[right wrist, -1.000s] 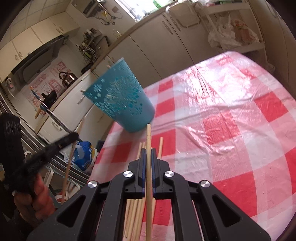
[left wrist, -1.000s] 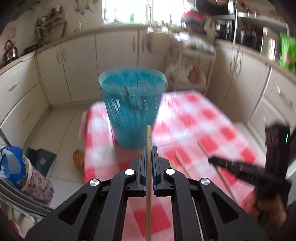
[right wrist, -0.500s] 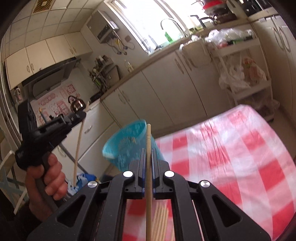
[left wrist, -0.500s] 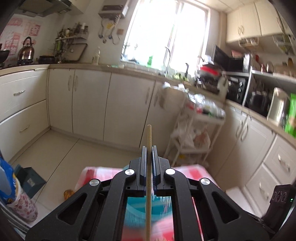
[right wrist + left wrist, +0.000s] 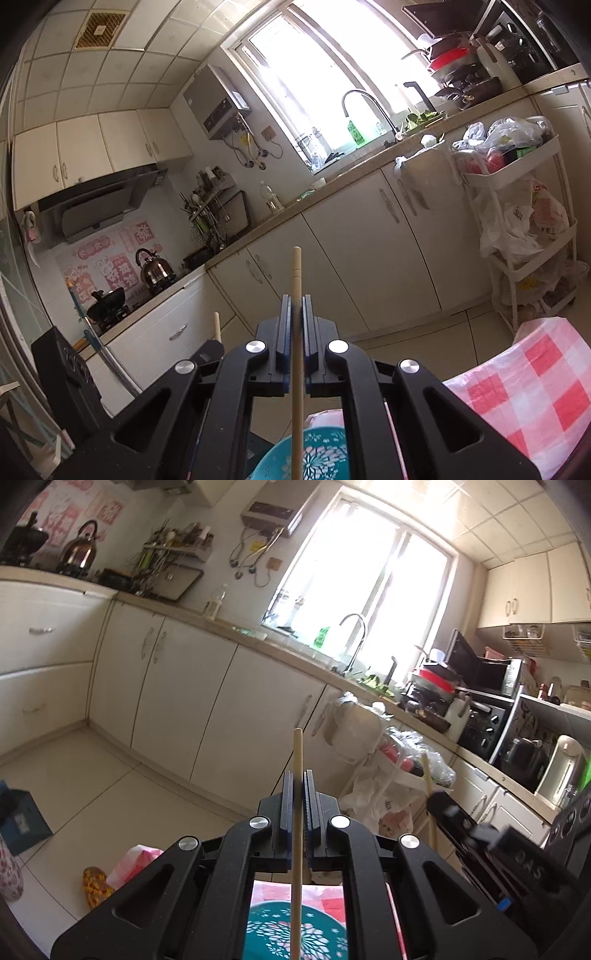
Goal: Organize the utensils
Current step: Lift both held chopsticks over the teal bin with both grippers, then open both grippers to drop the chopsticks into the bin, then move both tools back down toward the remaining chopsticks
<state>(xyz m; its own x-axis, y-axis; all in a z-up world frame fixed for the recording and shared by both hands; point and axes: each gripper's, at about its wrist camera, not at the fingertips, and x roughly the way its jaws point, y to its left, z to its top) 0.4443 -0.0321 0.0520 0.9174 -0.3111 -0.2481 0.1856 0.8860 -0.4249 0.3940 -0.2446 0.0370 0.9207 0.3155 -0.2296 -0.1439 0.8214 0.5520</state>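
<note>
Chopstick (image 5: pixel 296 834) clamped upright between shut jaws of left gripper (image 5: pixel 296 786), tip poking up past the fingers (image 5: pixel 286 805). Same on the right: second chopstick (image 5: pixel 296 332) pinched in the closed right gripper (image 5: pixel 296 310), also standing straight up. Just below both, teal cup (image 5: pixel 317 456) with white flower pattern, rim up, seen through each gripper's frame, on a table (image 5: pixel 524 384) with a red-and-white checked cloth. Lower end of each chopstick crossing the cup's mouth in view; whether inside or above it, cannot tell. Off to the left in the right view, the other gripper and its stick. Farther back, tiled floor (image 5: pixel 96 794), cream cabinets (image 5: pixel 207 709) under a long counter, white trolley (image 5: pixel 524 192) stuffed with plastic bags. Beyond, tap (image 5: pixel 360 103) at the bright window (image 5: pixel 373 583), kettle (image 5: pixel 153 271) on the stove, oven (image 5: pixel 484 727) at right.
</note>
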